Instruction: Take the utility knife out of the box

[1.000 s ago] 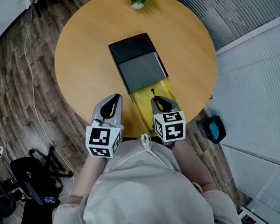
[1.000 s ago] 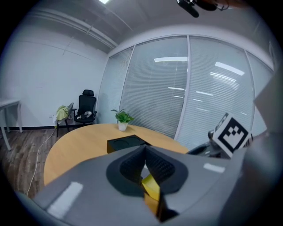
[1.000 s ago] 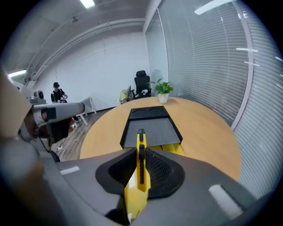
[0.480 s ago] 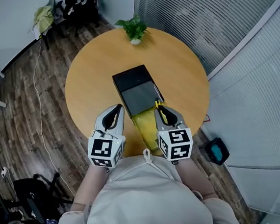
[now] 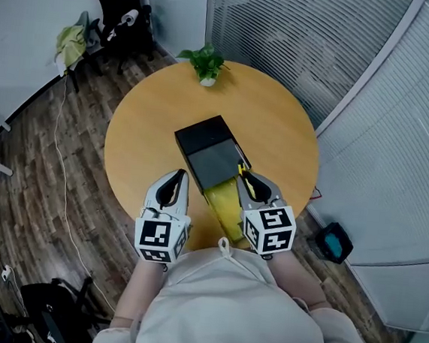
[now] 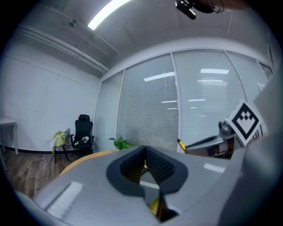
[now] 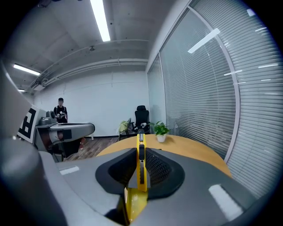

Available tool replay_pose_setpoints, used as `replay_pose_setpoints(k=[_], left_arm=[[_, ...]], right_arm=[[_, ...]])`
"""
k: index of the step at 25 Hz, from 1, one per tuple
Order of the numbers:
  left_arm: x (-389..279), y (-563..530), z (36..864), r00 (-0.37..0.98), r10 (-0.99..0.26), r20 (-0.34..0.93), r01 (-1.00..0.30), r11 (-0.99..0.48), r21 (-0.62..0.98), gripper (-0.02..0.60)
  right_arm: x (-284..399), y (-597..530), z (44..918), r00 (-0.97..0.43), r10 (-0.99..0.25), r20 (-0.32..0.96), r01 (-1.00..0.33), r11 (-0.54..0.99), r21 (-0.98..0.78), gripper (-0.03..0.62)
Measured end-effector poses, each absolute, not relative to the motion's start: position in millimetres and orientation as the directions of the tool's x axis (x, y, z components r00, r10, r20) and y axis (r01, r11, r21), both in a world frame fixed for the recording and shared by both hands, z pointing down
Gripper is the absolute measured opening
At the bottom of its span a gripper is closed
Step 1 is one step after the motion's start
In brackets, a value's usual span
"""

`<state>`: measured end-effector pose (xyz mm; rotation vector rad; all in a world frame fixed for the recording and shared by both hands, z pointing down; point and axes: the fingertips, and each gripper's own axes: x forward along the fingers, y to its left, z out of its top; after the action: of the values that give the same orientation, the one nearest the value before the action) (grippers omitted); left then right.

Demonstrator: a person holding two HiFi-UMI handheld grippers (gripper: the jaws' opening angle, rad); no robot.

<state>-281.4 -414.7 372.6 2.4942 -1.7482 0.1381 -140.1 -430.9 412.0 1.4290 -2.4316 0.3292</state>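
Both tongs hang over the near rim of the round wooden bench (image 5: 141,145), and the lifting-out step looks all but finished. The right tongs (image 5: 247,181) are clamped partway shut on the slim yellow utility knife (image 7: 141,170). It stands on edge between the ribbed pads and pokes out ahead of their tips. The knife appears clear of the black rectangular box (image 5: 206,143), which lies on the bench just ahead of the right tongs. The box's yellow inner tray (image 5: 225,202) is drawn out towards the person and runs between the two tongs. The left tongs (image 5: 173,179) are closed, pads together with nothing in them, just left of that tray.

What remains, as I judge it, is to carry the knife away from the box and lay it down. That calls for a steady squeeze, since the handle is thin and held by its narrow faces, and for lowering it flat and not tip first.

Bare wood lies open to the left of the left tongs and around the far side of the box. To the right of the right tongs the bench rim is near, with floor and a blue object (image 5: 332,242) beyond it, so that side leaves little margin. A small green potted plant (image 5: 206,62) stands well ahead of both tongs at the far rim
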Motion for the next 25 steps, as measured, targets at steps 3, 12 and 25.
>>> replay_pose_setpoints(k=[3, 12, 25], left_arm=[[-283.5, -415.8, 375.3, 0.338, -0.932, 0.133, -0.941, -0.338, 0.024, 0.006], [-285.1, -417.4, 385.1, 0.345, -0.927, 0.15, -0.938, -0.344, 0.036, 0.006], [-289.6, -427.6, 390.4, 0.341, -0.926, 0.163, -0.94, -0.336, 0.057, 0.006]], right_arm=[[-142.1, -431.9, 417.8, -0.463, -0.802, 0.377, -0.876, 0.48, -0.055, 0.064], [-146.7, -431.6, 428.0, -0.465, -0.793, 0.393, -0.876, 0.476, -0.076, 0.064], [-141.9, -435.8, 433.7, -0.438, -0.802, 0.407, -0.89, 0.449, -0.073, 0.064]])
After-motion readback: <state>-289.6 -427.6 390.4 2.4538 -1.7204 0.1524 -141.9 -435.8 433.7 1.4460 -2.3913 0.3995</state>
